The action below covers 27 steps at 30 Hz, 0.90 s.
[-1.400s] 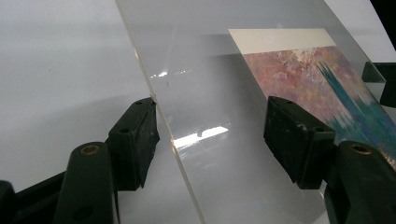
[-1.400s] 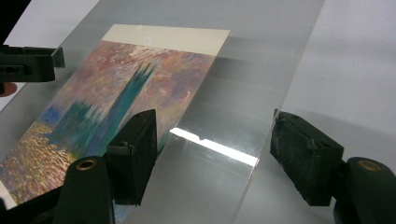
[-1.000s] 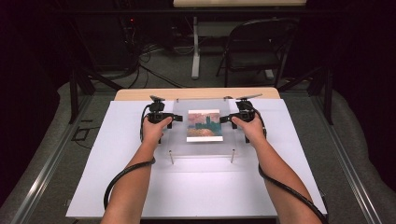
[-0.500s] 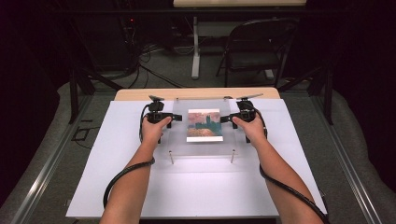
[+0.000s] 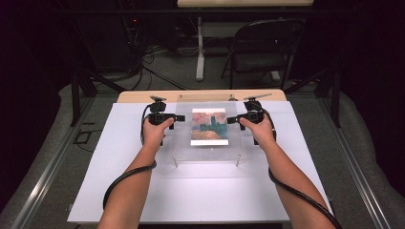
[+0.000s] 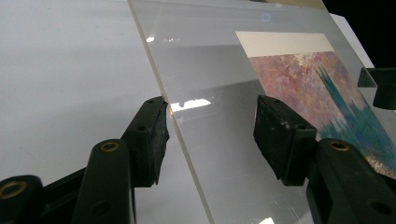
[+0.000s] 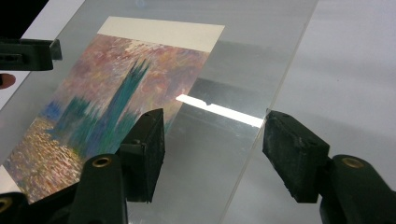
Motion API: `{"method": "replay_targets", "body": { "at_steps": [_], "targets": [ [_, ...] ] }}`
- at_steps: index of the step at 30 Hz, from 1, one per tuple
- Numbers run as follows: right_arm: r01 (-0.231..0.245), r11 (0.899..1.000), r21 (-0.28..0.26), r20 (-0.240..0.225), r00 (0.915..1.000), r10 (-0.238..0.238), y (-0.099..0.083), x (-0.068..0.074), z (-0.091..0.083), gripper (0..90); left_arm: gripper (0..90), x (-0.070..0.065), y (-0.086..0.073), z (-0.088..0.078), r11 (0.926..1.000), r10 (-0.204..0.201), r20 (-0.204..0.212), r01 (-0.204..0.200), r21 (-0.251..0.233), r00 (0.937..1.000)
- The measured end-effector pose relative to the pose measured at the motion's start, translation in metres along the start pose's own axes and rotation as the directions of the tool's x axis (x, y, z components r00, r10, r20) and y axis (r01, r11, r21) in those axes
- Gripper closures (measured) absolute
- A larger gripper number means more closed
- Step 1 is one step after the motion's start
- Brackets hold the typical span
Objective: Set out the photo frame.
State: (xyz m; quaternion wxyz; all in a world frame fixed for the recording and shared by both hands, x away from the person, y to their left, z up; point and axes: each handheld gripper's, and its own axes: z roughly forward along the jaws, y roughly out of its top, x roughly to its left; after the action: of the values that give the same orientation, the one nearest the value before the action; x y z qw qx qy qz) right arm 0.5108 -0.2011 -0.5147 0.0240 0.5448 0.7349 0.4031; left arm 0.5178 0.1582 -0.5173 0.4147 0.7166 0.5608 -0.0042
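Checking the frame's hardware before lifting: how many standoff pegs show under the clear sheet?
2: near-left peg and near-right peg under the clear sheet's near edge. Far-edge pegs may be hidden.

High view looks down over the table (image 5: 119,191); gripper views closely share the painted print (image 6: 322,98).

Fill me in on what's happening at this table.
A person holds a black two-jaw gripper in each hand at a clear acrylic sheet over a painted landscape print on the white table. The left gripper and right gripper each straddle one side edge, jaws open, not yet clamped.
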Motion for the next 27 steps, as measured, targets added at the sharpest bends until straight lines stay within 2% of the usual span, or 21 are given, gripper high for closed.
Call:
{"method": "replay_targets", "body": {
  "at_steps": [11, 20, 27],
  "targets": [
    [0.039, 0.999, -0.015, 0.008, 0.9992, -0.039, 0.002, 0.006, -0.011, 41.3, 47.8, -0.007, 0.004, -0.012, 0.9993, 0.038, -0.003, -0.038, 0.001, 0.9993],
    [0.067, 0.997, -0.038, 0.018, 0.9977, -0.066, 0.001, 0.013, -0.022, 43.5, 51.8, -0.012, 0.005, -0.022, 0.9987, 0.049, 0.009, -0.049, -0.018, 0.9988],
    [0.101, 0.994, -0.045, 0.029, 0.9946, -0.1, 0.001, 0.019, -0.032, 45.0, 53.9, -0.017, 0.005, -0.032, 0.9967, 0.074, 0.006, -0.074, -0.035, 0.9972]
  ]
}}
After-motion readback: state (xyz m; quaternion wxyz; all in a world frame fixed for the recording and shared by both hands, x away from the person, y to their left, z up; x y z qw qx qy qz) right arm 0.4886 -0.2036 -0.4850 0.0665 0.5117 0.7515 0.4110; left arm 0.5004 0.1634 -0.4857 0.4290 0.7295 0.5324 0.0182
